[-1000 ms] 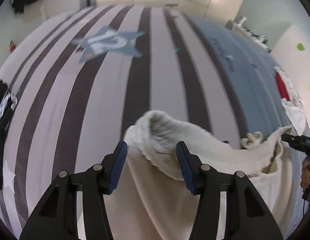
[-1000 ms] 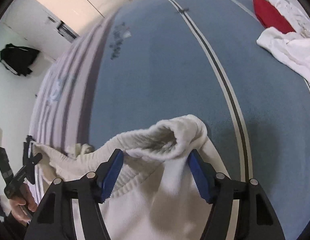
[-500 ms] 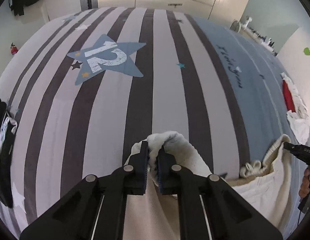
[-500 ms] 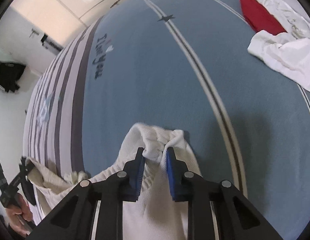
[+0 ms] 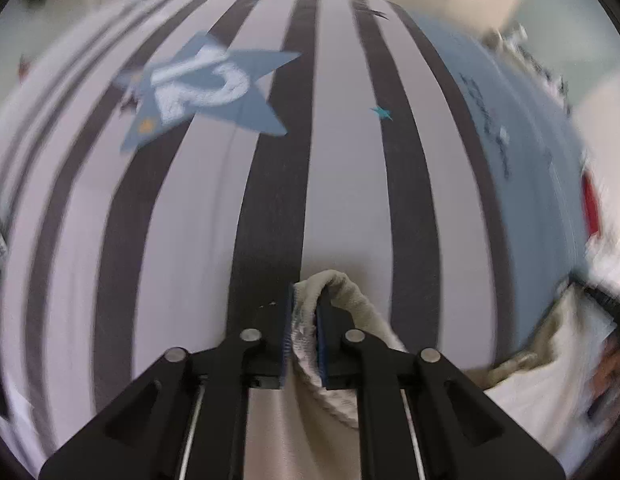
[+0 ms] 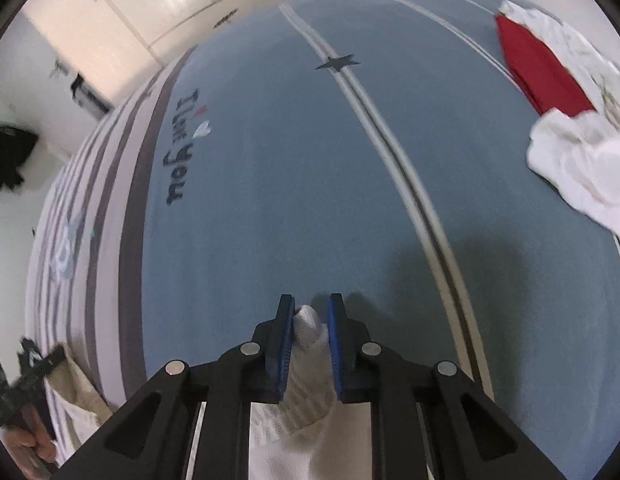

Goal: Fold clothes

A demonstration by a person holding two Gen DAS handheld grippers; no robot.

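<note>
A cream knitted garment point(image 5: 342, 364) hangs between my two grippers over the bed. My left gripper point(image 5: 304, 300) is shut on its ribbed edge, which bunches between the blue pads above the striped part of the cover. My right gripper point(image 6: 310, 312) is shut on another part of the same garment point(image 6: 306, 376) above the blue part of the cover. The rest of the cloth drops below both views. The right gripper shows blurred at the right edge of the left wrist view point(image 5: 606, 304), and the left one at the lower left of the right wrist view point(image 6: 34, 364).
The bed cover has grey and white stripes with a blue star patch point(image 5: 206, 92) and a plain blue half point(image 6: 290, 184). A pile of white and red clothes point(image 6: 566, 112) lies at the far right. Cupboards point(image 6: 150, 4) stand behind the bed.
Both grippers, open around the garment's edge a second ago, have shut on it and lifted it. The views are now higher and further forward over the bed.
</note>
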